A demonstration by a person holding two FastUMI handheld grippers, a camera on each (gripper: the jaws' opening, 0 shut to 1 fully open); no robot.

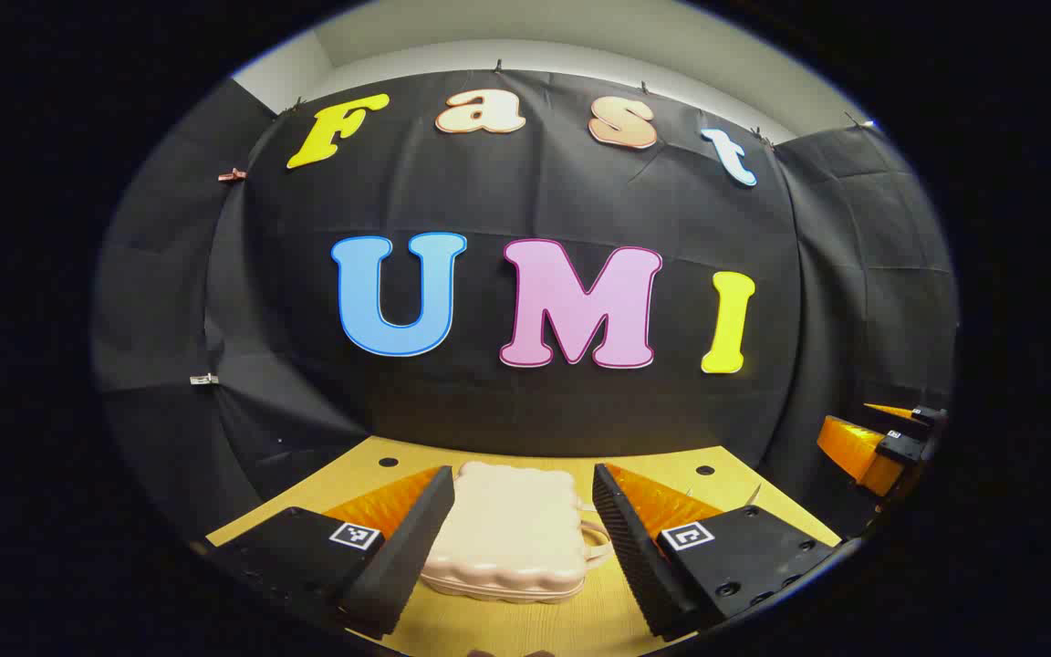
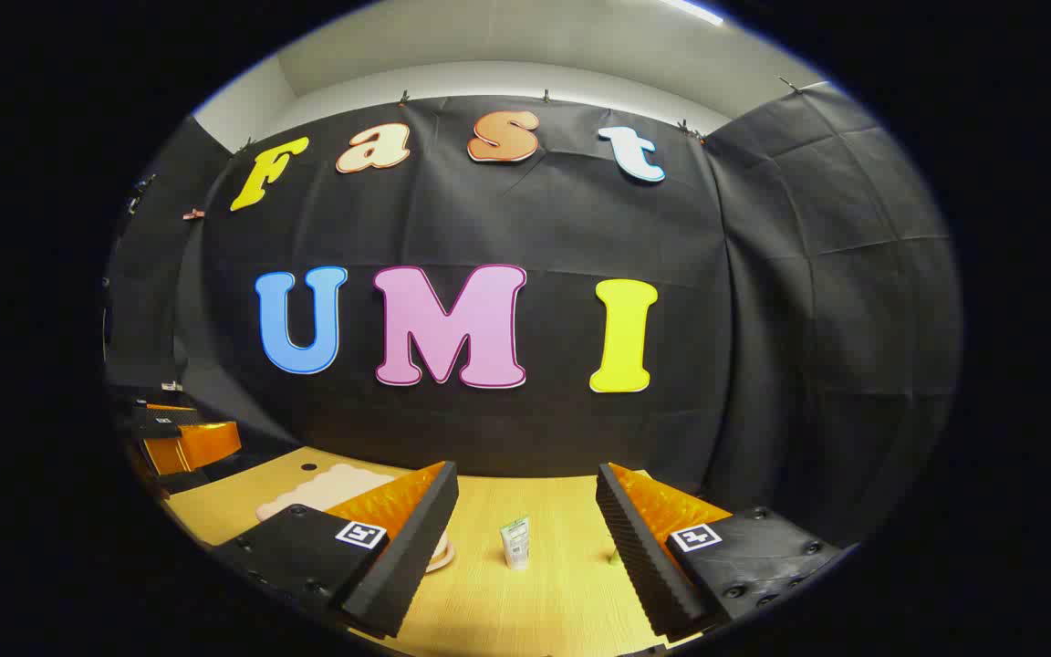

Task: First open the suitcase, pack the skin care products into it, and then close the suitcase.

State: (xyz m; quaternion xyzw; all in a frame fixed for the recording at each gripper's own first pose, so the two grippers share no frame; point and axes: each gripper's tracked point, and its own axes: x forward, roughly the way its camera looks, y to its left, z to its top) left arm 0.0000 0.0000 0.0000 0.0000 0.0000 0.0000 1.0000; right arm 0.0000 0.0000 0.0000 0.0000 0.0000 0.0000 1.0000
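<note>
Case and tube on the table

The shut suitcase [image 1: 509, 534] lies flat on the table [image 2: 562, 593]; the tube [image 2: 515, 543] stands to its right.

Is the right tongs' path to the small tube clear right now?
Probably yes. The right tongs are open and the tube stands upright on the table straight ahead between the fingers, with nothing between. The suitcase lies off to the side.

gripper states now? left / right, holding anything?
Left gripper: open, holding nothing; closed beige scalloped plastic suitcase lies ahead between its fingers.
Right gripper: open, holding nothing; small upright white tube stands ahead.
</note>
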